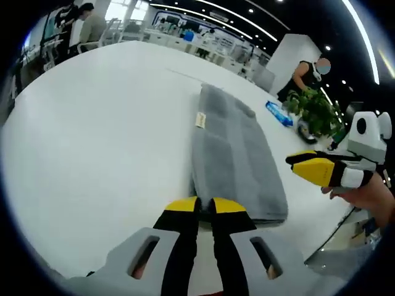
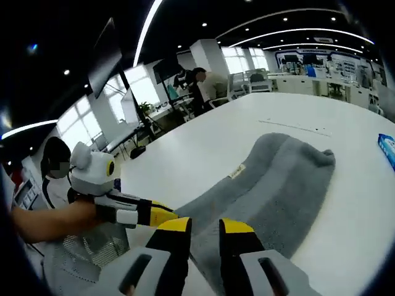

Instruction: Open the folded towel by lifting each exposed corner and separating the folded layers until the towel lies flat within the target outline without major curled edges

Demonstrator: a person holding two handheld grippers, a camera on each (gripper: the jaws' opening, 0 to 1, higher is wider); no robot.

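The left gripper (image 1: 205, 206) covers the towel's (image 1: 237, 154) near edge. Beyond the towel, the blue packet (image 2: 387, 148) is cut by the picture's edge; its print is unreadable.

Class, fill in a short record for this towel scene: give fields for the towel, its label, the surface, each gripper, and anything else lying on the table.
towel: grey towel, folded into a long strip
label: small tag on one long edge
surface: white table
left gripper: jaws nearly together at the towel's near end
right gripper: jaws slightly apart over the towel's near end
other item: blue packet beyond the towel
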